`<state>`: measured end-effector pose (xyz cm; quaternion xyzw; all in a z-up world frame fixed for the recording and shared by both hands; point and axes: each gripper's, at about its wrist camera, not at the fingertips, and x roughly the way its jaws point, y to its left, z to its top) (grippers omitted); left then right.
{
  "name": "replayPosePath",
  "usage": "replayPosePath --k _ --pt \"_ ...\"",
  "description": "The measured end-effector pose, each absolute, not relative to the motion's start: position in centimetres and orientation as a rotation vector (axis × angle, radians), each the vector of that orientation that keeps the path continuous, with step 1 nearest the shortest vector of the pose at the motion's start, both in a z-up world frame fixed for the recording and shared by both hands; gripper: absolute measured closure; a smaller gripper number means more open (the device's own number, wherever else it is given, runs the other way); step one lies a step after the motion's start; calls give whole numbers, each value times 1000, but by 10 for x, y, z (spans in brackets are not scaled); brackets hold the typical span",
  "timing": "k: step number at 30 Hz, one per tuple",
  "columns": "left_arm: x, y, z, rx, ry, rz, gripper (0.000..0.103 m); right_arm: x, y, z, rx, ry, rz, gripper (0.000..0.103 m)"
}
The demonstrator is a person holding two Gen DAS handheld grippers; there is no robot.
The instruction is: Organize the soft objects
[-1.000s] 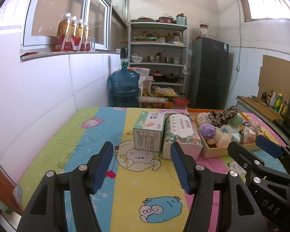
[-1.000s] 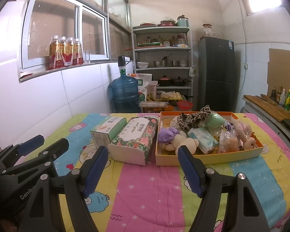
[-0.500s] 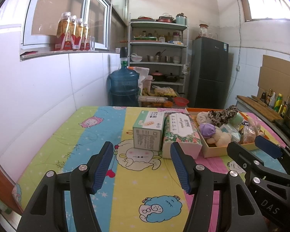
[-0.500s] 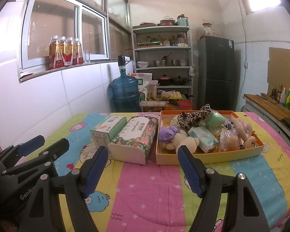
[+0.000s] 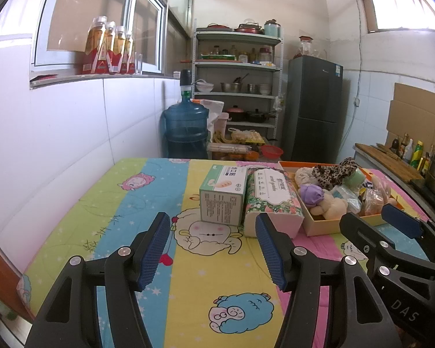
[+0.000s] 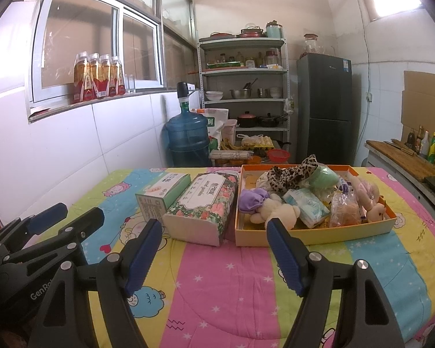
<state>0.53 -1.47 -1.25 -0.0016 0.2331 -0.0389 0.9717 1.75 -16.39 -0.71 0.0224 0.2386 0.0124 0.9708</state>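
Observation:
An orange box [image 6: 313, 235] on the cartoon-print table holds soft things: a purple cloth ball [image 6: 252, 200], a cream plush toy [image 6: 278, 213], a leopard-print fabric [image 6: 293, 174], a green ball [image 6: 323, 177], a tissue pack [image 6: 306, 207] and a pink plush [image 6: 368, 197]. A floral tissue box [image 6: 204, 207] and a green-white box [image 6: 162, 192] lie left of it. My right gripper [image 6: 214, 256] is open and empty, short of the orange box. My left gripper [image 5: 213, 250] is open and empty, in front of the green-white box [image 5: 223, 198].
A tiled wall runs along the table's left side, with bottles [image 6: 95, 76] on the window ledge. Behind the table stand a water jug [image 6: 187, 137], a metal shelf [image 6: 243, 98] and a dark fridge [image 6: 324, 107]. A counter with bottles [image 6: 426, 145] is at the right.

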Motion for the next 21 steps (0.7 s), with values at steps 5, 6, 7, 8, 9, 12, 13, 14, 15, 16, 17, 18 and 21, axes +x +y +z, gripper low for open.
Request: replayPosePath --k 5,6,7,8,9,12,13,14,15,16,17,18,21 --pt "5 -15 -13 -4 472 -79 40 17 -164 -7 46 483 25 29" --pt "5 -15 -12 -4 472 -78 40 17 -164 -7 46 484 26 29" --pt "5 -14 -12 -4 472 -78 40 17 -164 -7 46 484 26 29" --pt "5 -15 -13 -4 472 -78 40 17 -164 -8 46 483 26 29" --pt "5 -14 -12 -5 472 -78 40 17 -164 -8 46 483 25 29" --pt "5 -15 -13 -6 473 -81 40 18 -164 -8 47 483 25 29" --pt "5 -16 -14 -5 473 -82 40 17 -164 -8 47 483 26 29" --pt "5 -17 -15 -4 473 -81 40 17 -164 -8 47 483 25 29" --pt "5 -18 -15 -2 473 -79 40 18 -164 -8 47 484 26 29" --pt "5 -18 -15 2 472 -69 40 17 -164 -8 48 484 27 29" --pt "5 -18 -16 7 469 -57 40 17 -164 -8 48 484 26 29" --pt "4 -19 -16 9 466 -54 40 17 -164 -8 48 483 26 29" --pt "4 -19 -16 0 470 -63 40 18 -164 -7 52 484 27 29"
